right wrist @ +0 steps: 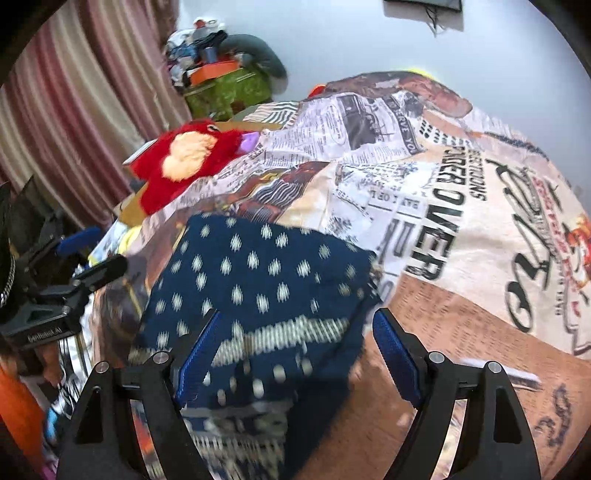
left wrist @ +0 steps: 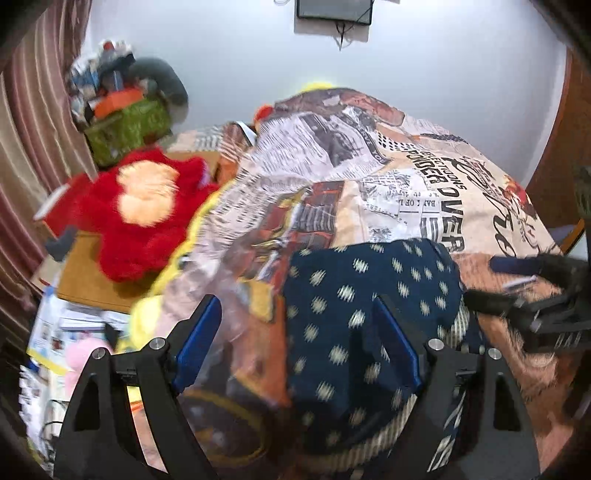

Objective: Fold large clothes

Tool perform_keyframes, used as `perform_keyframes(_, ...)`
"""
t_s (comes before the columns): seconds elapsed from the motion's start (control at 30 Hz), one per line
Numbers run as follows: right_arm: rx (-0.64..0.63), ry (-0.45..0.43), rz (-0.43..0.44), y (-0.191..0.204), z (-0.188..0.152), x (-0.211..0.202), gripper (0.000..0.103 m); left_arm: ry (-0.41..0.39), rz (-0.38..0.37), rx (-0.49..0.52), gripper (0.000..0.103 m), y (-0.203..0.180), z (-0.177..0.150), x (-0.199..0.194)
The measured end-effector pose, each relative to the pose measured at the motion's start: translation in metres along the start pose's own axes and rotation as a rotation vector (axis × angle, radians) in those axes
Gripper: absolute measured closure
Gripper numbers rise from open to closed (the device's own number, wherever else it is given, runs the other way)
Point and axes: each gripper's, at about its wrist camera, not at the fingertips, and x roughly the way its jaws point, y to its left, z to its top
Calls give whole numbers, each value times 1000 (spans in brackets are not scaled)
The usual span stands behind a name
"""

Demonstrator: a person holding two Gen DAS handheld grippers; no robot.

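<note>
Garment: navy cloth (right wrist: 258, 280) with pale diamond dots and a striped cream band, folded into a flat stack, lying on the bed near its front edge.
Garment edges: blurred; fold count not readable.
Left gripper (left wrist: 299, 347): above the left part of the garment, blue-padded fingers (left wrist: 199, 343) spread wide, nothing pinched between them, cloth seen below the gap.
Right gripper (right wrist: 299, 354): above the right front corner of the garment, fingers (right wrist: 397, 354) spread wide, gripping nothing; one finger over the cloth, the other over the cover.
Other tool in view: right gripper at the right edge of the left wrist view, left gripper at the left edge of the right wrist view.
Bed cover (right wrist: 443, 192): newsprint pattern with large black lettering, rumpled, carrying the garment.
Red plush toy (left wrist: 147, 206): off the bed's left edge, on a brown box (left wrist: 85, 280).
Green box (left wrist: 125, 129): near the back left corner, piled with clutter.
Striped curtain (right wrist: 74, 122): along the left side.
Wall (left wrist: 406, 66): pale, behind the bed, with a dark screen (left wrist: 334, 11) mounted high.
</note>
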Motion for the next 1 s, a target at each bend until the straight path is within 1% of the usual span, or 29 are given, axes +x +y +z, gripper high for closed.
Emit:
perform_keyframes(0.13,5,31,-1,1,5,28,22,55,32,15,19,-6,-1,34)
perform_keyframes(0.2,-18,51,-17,0,5,42,22,67,26,15,18,-5,-1,47)
perform_keyframes(0.23,-28,60,-26,-1,4,47,22,70,23,12,17,-3,-2,50)
perform_keyframes(0.3,-46,81,-39,-5,1,57,21,72,17,4,12,0,-4,54)
perform_keyframes(0.37,-37,88,-25,-11,-2,63,19,71,17,8,11,2,-5,58)
perform_keyframes(0.47,2,90,-19,-22,-5,65,14,69,24,25,11,1,-6,58)
perform_keyframes(0.53,7,92,-22,-26,-7,62,14,72,37,18,11,0,-5,55)
perform_keyframes(0.63,6,86,-43,-28,-9,52,14,65,69,25,14,-3,-4,44)
perform_keyframes(0.73,5,61,-72,-31,-10,32,14,45,109,52,16,-8,-3,24)
perform_keyframes(0.87,15,9,-72,-33,-14,-6,14,-1,99,45,16,-11,-3,-13)
perform_keyframes(1.0,40,-67,-36,-28,-17,-56,14,-73,85,23,16,-13,-6,-65)
